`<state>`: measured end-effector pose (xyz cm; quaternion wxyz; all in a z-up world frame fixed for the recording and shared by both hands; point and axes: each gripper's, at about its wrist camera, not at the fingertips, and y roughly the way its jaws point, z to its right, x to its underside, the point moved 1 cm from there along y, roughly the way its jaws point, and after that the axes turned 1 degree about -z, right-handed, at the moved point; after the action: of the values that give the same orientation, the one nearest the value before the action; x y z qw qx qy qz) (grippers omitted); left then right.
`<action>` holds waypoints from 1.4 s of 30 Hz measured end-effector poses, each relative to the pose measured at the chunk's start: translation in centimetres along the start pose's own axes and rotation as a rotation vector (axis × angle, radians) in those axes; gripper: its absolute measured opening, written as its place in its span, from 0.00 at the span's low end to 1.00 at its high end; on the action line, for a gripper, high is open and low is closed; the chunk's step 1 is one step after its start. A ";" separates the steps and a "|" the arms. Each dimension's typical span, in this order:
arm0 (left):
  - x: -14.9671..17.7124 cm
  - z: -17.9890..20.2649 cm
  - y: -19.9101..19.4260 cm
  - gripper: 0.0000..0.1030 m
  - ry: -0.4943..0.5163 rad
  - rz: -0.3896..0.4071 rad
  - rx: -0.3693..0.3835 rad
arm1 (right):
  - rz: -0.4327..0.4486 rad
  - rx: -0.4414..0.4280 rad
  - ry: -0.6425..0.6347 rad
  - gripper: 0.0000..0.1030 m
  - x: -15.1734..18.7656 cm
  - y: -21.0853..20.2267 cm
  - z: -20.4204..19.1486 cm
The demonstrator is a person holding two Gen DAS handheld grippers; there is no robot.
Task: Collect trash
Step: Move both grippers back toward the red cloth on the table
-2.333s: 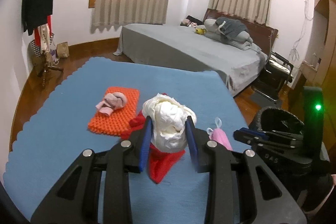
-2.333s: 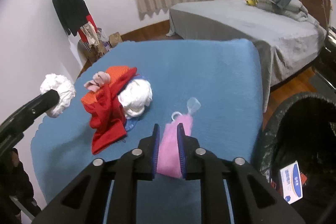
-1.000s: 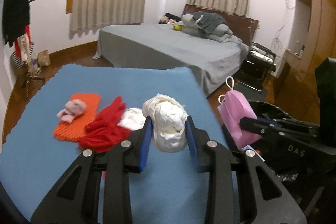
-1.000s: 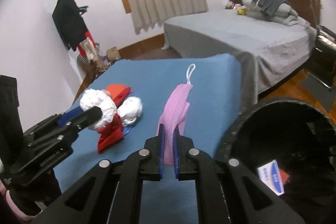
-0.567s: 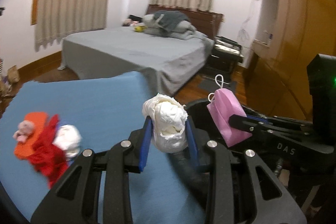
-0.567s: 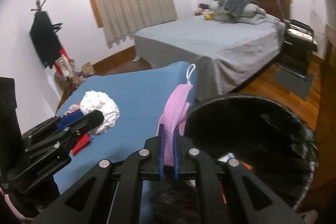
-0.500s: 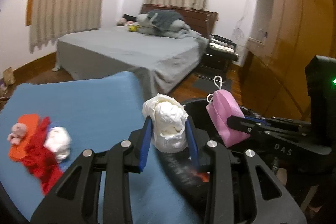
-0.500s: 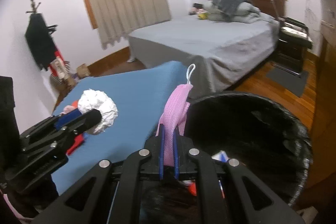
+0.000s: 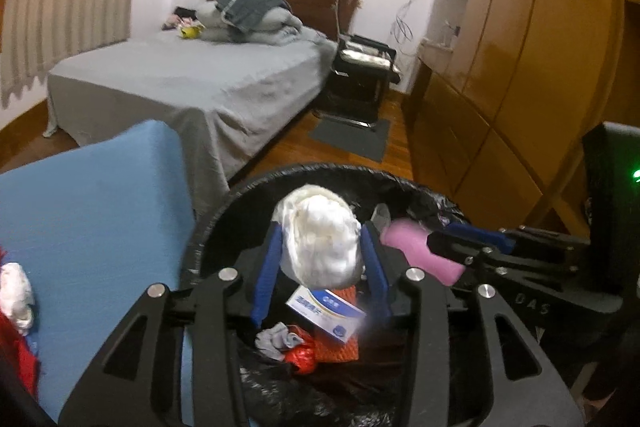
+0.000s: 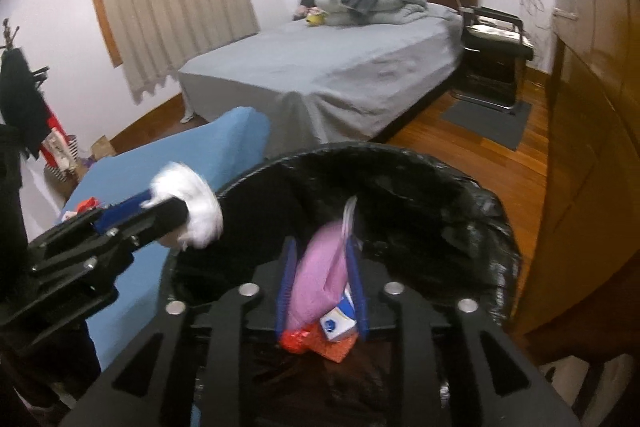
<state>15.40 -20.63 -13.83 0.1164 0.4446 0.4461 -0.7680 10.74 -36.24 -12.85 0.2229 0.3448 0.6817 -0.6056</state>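
My left gripper (image 9: pixel 322 259) is over the black-lined trash bin (image 9: pixel 224 203), its jaws spread wide, with a crumpled white paper wad (image 9: pixel 320 243) between them. The wad also shows in the right wrist view (image 10: pixel 188 203). My right gripper (image 10: pixel 322 291) is above the same bin (image 10: pixel 496 227), its jaws parted around a pink face mask (image 10: pixel 316 283) that is blurred. The mask also shows in the left wrist view (image 9: pixel 420 251). Inside the bin lie a white and blue box (image 9: pixel 326 309), orange mesh (image 9: pixel 340 347) and red wrappers.
The blue-covered table (image 9: pixel 92 211) is to the left of the bin, with a white wad (image 9: pixel 16 291) and red cloth (image 9: pixel 16 359) at its left edge. A grey bed (image 9: pixel 180 79), a black chair (image 9: pixel 360 75) and wooden wardrobes (image 9: pixel 520 67) stand behind.
Both grippers swung right from the table to above the bin. Both sets of jaws have widened around the wad and the mask, and the mask now tilts and blurs.
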 end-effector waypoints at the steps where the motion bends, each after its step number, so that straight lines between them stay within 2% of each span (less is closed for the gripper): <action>1: 0.2 0.0 0.4 0.53 -0.005 -0.011 0.004 | 0.004 0.008 0.006 0.36 0.0 -0.1 0.4; 4: 0.6 -0.2 0.7 0.55 -0.009 -0.019 -0.005 | 0.016 0.026 0.015 0.44 -0.1 -0.3 1.0; 5: 0.7 -0.3 0.7 0.58 -0.008 -0.018 -0.015 | 0.021 0.035 0.016 0.52 -0.2 -0.4 1.2; 6: 0.7 -0.6 0.4 0.60 -0.009 -0.012 -0.028 | 0.027 0.043 0.016 0.64 -0.2 -0.6 1.3; 7: 0.7 -1.0 0.0 0.64 -0.012 -0.001 -0.045 | 0.037 0.053 0.018 0.71 -0.2 -0.8 1.3; 8: 0.8 -1.4 -0.5 0.70 -0.016 0.009 -0.065 | 0.047 0.056 0.022 0.81 -0.3 -1.1 1.2; 12: 0.5 -2.9 -3.0 0.83 -0.021 0.050 -0.147 | 0.103 0.040 0.008 0.95 -0.8 -2.1 0.2; 16: 0.5 -5.2 -6.1 0.88 -0.038 0.087 -0.234 | 0.135 0.026 -0.018 0.95 -1.3 -2.5 -1.8; 19: 0.7 -7.2 -8.5 0.89 -0.067 0.110 -0.293 | 0.131 -0.056 -0.029 0.95 -1.7 -2.0 -4.2; 23: 1.6 -9.8 -11.6 0.89 -0.102 0.133 -0.378 | 0.141 -0.123 -0.073 0.95 -1.9 -1.5 -7.5; 31: 4.0 -15.3 -16.6 0.89 -0.180 0.142 -0.536 | 0.087 -0.191 -0.190 0.95 -1.2 1.5 -14.9; 39: 6.7 -19.8 -18.5 0.88 -0.265 0.112 -0.632 | 0.047 -0.253 -0.234 0.95 0.0 4.5 -20.0; 42: 7.5 -21.0 -18.5 0.81 -0.291 0.102 -0.643 | 0.046 -0.249 -0.249 0.95 0.2 5.4 -21.3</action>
<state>12.56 8.25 -13.30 0.3509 0.2930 0.6208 -0.6369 17.01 -15.20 -13.11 0.3605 0.2524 0.7105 -0.5490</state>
